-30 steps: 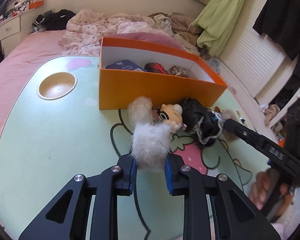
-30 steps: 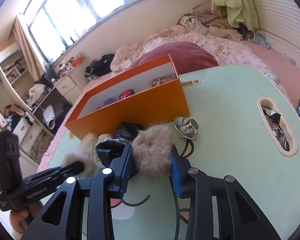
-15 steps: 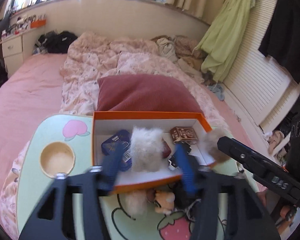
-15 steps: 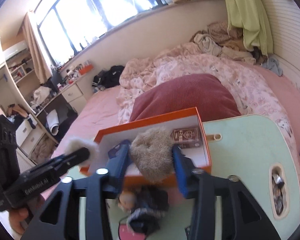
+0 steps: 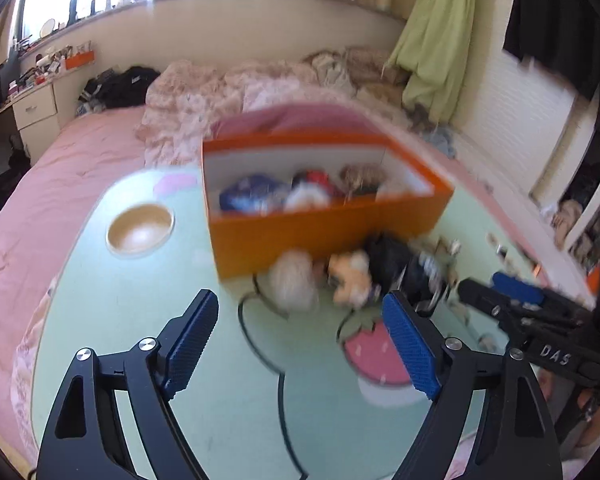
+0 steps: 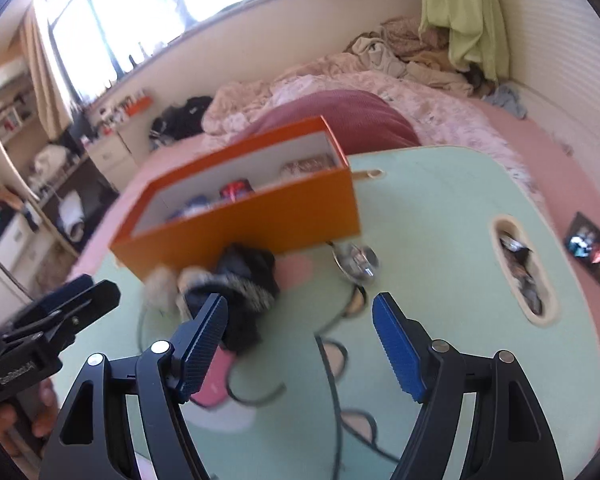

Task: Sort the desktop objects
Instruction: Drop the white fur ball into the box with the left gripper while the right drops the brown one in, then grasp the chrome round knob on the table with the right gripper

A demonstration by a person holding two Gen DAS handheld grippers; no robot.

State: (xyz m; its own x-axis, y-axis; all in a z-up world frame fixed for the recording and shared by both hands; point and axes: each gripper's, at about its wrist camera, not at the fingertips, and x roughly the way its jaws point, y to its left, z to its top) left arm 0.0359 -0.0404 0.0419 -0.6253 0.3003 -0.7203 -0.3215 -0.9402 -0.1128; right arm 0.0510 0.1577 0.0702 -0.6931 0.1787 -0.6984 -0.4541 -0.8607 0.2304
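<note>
Left fingers (image 5: 298, 342): we've got these spread and opening wider, nothing between the pads.
Right fingers (image 6: 300, 346): same deal, opening up with only bare bench (image 6: 440, 240) between them.
Orange box (image 5: 324, 220): sits past both sets of fingertips; from our left fingers its long axis runs side to side, open top up. Blurry blue, red and furry stuff inside.
Loose toys: white fluffy ball (image 5: 294, 286), little doll (image 5: 350, 276) and black frilly cloth (image 5: 404, 266) lie against the box's near wall, just beyond our left fingertips.
Silver cap (image 6: 356, 262): beyond the right fingertips, by the box corner.

box (image 5: 324, 236) on table (image 5: 140, 308), toys (image 5: 348, 276) before it
</note>
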